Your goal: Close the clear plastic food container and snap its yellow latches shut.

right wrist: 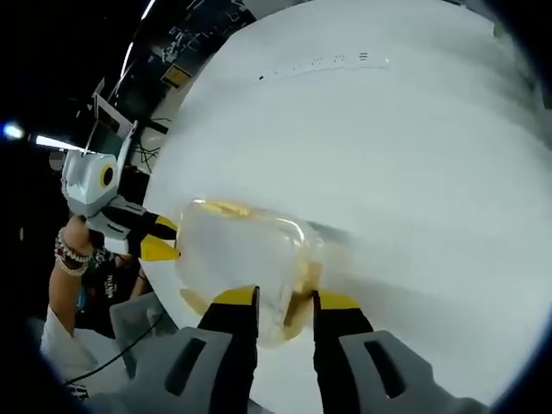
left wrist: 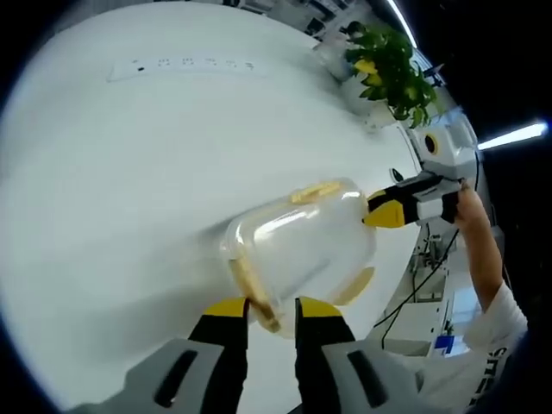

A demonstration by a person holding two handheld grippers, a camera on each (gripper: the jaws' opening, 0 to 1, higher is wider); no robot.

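Container: the clear plastic food container (left wrist: 300,248) lay on the white table (left wrist: 129,172), between the two grippers, with its lid apparently down on it.
Left gripper: the left gripper (left wrist: 272,312) stood at the container's near end with its jaws a little apart and a yellow latch (left wrist: 254,289) between the tips; whether they pressed on it could not be told.
Right gripper: the right gripper (right wrist: 285,304) stood at the container's opposite end, jaws likewise slightly apart with a latch (right wrist: 297,297) between them; contact could not be told.
Step in hand: judged to be snapping the two end latches down.
Doing it well: each latch would best be squeezed flat against the container's wall, both ends held at once so the light box would not slide on the smooth table; the lid should sit even first.
Risk: an uneven lid might leave a latch unseated.
Count of containers: one.
Count of latches: four yellow ones could be made out around the container.
Count of grippers: two.
Beyond the container: one power strip (left wrist: 185,65) and one potted plant (left wrist: 390,71) stood well apart from it.
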